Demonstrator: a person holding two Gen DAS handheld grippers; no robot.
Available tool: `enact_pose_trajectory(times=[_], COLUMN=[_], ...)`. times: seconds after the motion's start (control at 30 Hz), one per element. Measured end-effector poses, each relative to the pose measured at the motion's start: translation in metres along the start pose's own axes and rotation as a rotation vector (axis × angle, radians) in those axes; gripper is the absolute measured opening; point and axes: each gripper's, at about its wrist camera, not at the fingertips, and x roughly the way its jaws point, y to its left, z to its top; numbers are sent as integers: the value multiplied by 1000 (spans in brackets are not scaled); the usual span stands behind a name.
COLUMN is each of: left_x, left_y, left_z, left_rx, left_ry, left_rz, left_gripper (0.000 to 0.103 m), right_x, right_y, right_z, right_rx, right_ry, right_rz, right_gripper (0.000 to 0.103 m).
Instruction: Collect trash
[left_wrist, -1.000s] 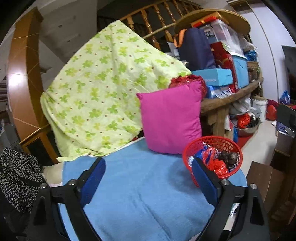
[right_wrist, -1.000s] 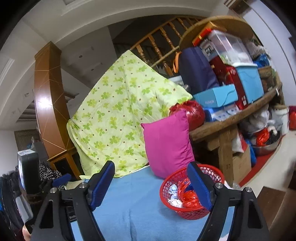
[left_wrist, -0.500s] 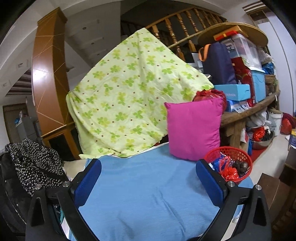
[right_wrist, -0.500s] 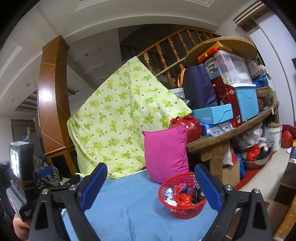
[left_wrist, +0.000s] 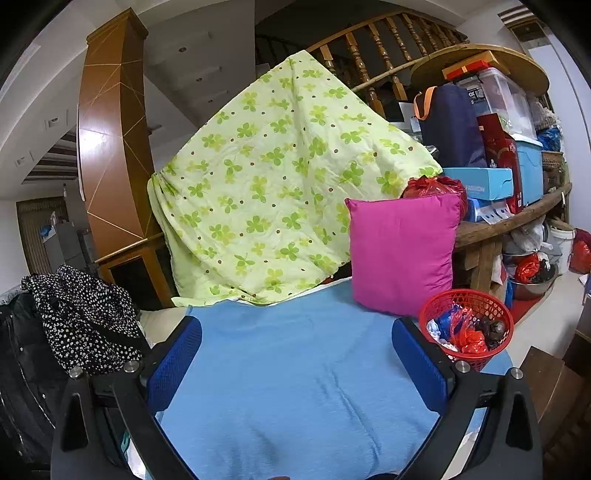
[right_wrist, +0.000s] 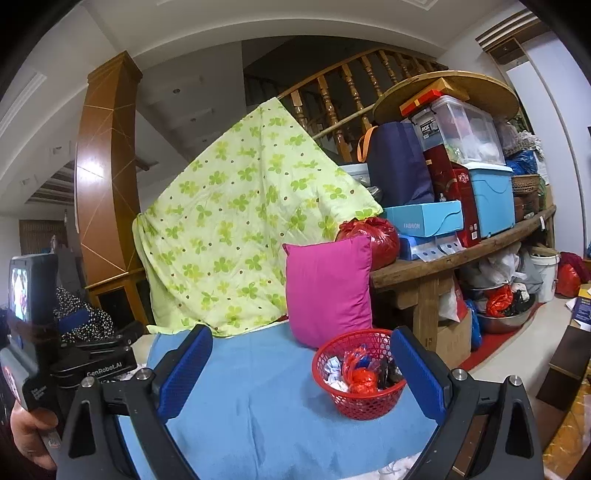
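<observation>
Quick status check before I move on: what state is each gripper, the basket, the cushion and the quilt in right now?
Left gripper: open, empty.
Right gripper: open, empty.
Red basket: upright on the blue blanket, trash inside.
Pink cushion: standing upright behind the basket.
Green quilt: draped, hanging down.

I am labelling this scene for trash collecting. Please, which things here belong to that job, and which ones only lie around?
Belongs to the job:
- round red plastic mesh basket
- crumpled red, blue and white wrappers inside it
- open left gripper, open right gripper

Only lying around:
- square magenta cushion
- green clover-print quilt
- blue towel cover
- black white-dotted bag
</observation>
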Motion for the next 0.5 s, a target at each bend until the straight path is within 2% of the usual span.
enact_pose_trajectory(times=[0.27, 0.5], left_x=[-11, -14], left_y=[0, -2], left_z=[-2, -7], left_rx=[18, 26], left_ry=[-25, -12], left_rz=[33, 30], left_gripper=[103, 103], right_x=[-1, -3], right_y=[2, 5], right_z=[-3, -12], right_rx=[-5, -17], right_ry=[9, 38], right_rz=[-4, 2], right_gripper=[99, 99])
